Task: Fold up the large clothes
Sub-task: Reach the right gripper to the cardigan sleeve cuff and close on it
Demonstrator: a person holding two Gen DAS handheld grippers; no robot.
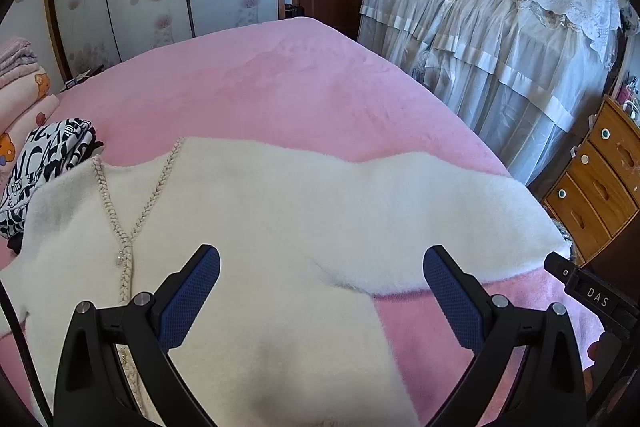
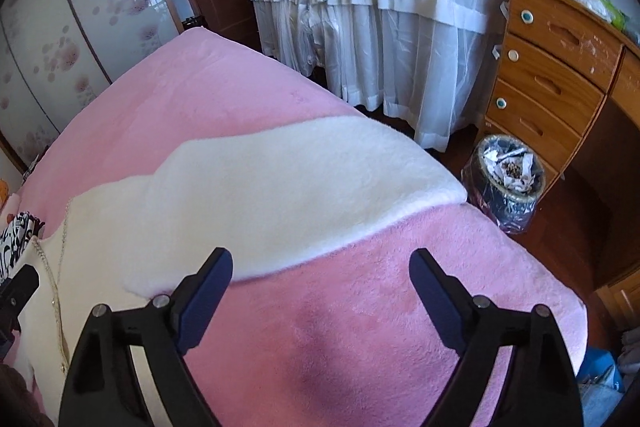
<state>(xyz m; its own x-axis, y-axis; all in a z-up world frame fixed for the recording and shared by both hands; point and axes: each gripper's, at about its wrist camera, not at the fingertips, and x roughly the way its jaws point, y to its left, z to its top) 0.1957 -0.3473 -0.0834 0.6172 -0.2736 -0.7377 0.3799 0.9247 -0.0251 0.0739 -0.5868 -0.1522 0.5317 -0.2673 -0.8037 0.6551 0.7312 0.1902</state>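
A fluffy white cardigan (image 1: 256, 211) with braided trim down its front lies spread on the pink bed (image 1: 256, 83). Its sleeve (image 1: 460, 219) stretches right toward the bed edge; the sleeve also shows in the right wrist view (image 2: 288, 179). My left gripper (image 1: 322, 267) is open and empty, hovering over the cardigan's body. My right gripper (image 2: 320, 267) is open and empty, over the pink cover (image 2: 360, 307) just below the sleeve. The right gripper's tip shows at the left wrist view's right edge (image 1: 576, 283).
A black-and-white patterned garment (image 1: 44, 163) lies by the cardigan's collar, next to stacked bedding (image 1: 20, 87). A lace-draped piece of furniture (image 1: 500, 27), a wooden drawer chest (image 2: 552, 67) and a lined waste bin (image 2: 508, 183) stand right of the bed.
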